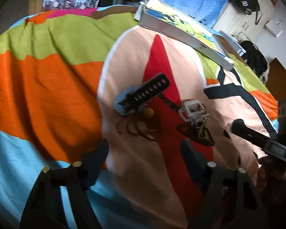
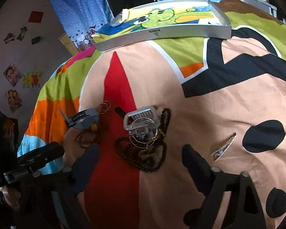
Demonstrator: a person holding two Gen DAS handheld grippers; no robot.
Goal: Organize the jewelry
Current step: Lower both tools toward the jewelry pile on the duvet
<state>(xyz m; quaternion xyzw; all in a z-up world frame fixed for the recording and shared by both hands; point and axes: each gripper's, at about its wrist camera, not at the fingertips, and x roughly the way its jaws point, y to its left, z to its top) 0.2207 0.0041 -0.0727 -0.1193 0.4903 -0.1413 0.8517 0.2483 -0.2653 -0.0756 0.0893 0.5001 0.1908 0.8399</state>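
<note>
A small heap of jewelry lies on a colourful bedspread. In the left wrist view I see a grey watch with a black strap, a yellow bead on a brown cord, a white clip and a dark bead necklace. My left gripper hovers open just short of them. From the right wrist the watch, thin hoops, the white clip, a large hoop earring and the bead necklace show. My right gripper is open over the necklace, holding nothing.
A shallow white tray lined with a cartoon print sits at the far edge of the bed. A clear peg clip lies right of the heap. Blue curtains and a wall with stickers stand behind. A hand holds the right gripper's body.
</note>
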